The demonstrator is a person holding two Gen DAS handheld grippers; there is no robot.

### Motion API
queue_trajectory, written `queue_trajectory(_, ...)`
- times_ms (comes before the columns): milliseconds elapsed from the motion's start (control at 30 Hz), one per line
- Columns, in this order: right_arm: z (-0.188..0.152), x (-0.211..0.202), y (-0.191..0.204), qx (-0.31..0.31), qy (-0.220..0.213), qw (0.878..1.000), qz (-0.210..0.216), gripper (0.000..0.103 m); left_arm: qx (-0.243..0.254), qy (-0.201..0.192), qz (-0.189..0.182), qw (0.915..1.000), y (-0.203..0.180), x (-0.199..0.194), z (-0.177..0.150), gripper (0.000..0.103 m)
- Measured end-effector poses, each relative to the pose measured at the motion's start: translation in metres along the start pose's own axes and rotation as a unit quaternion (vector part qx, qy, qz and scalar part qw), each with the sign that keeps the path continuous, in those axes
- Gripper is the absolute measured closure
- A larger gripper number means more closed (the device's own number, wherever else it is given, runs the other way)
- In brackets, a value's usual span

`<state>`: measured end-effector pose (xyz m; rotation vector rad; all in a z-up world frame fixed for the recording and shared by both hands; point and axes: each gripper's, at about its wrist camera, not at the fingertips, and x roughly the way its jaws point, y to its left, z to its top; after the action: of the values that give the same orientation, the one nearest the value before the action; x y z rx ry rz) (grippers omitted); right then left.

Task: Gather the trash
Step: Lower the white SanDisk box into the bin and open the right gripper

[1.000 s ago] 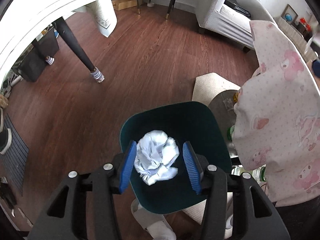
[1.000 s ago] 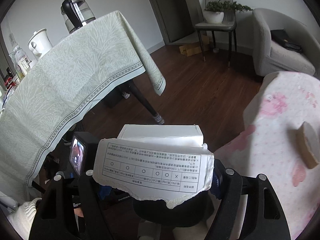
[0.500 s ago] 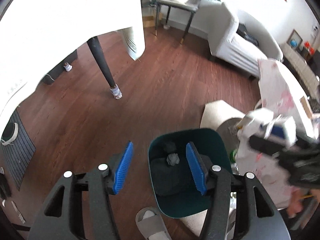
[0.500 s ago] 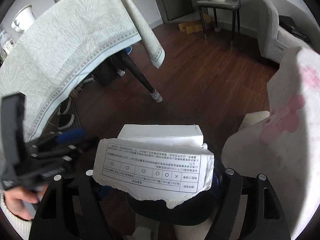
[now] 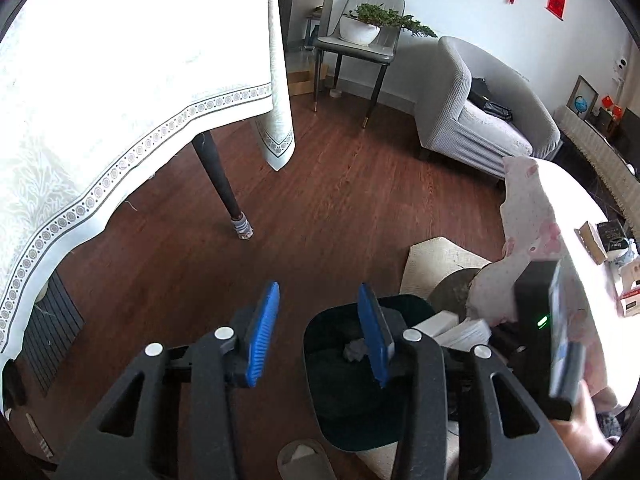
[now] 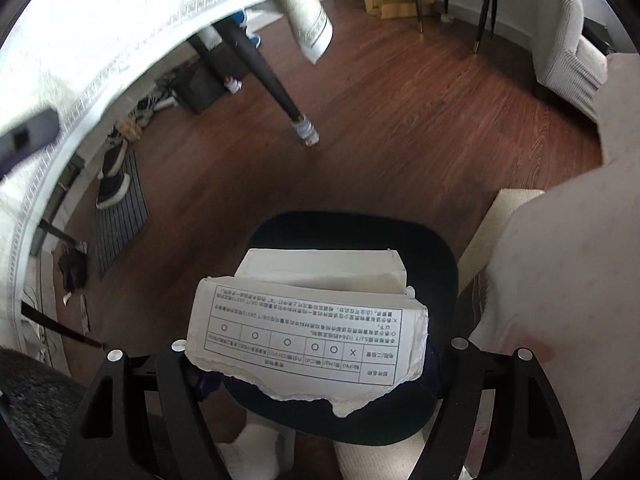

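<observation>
A dark green bin (image 5: 332, 400) stands on the wooden floor with a small crumpled wad (image 5: 354, 351) lying in it. My left gripper (image 5: 320, 332) hovers above the bin's left rim; its blue pads (image 5: 264, 332) are apart and closing with nothing between them. In the right wrist view my right gripper (image 6: 316, 364) is shut on a torn white cardboard box (image 6: 312, 328) with a printed table on its flap, held right over the bin (image 6: 440, 248). From the left wrist view the box (image 5: 452, 326) shows at the bin's right edge.
A table with a pale tablecloth (image 5: 120, 100) and a dark leg (image 5: 222, 184) fills the left. A grey armchair (image 5: 480, 120) and a chair with a plant (image 5: 360, 36) stand at the back. Pink-patterned cloth (image 5: 532, 232) is at the right; a slipper (image 5: 300, 456) lies by the bin.
The crumpled white paper dropped from between the left pads into the bin, and the left gripper rose and moved left. The right gripper came down over the bin with the box.
</observation>
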<state>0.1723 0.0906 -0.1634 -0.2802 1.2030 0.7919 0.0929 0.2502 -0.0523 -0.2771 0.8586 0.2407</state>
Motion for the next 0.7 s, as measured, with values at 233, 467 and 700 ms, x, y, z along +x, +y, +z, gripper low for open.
queue_trajectory(233, -0.009, 0.021, -0.001, 0.000, 0.021, 1.000, -0.003, 0.027, 0.004, -0.025, -0.011, 0.9996, -0.009, -0.020, 0.007, 0.066)
queue_trajectory(467, -0.017, 0.038, 0.000, -0.018, 0.042, 0.999, -0.018, 0.017, 0.014, -0.054, -0.015, 0.9983, -0.020, -0.042, 0.013, 0.066)
queue_trajectory(700, -0.018, 0.030, 0.000, -0.029, 0.031, 0.999, -0.012, 0.016, 0.021, -0.079, -0.013, 0.9966, -0.022, -0.057, 0.017, 0.065)
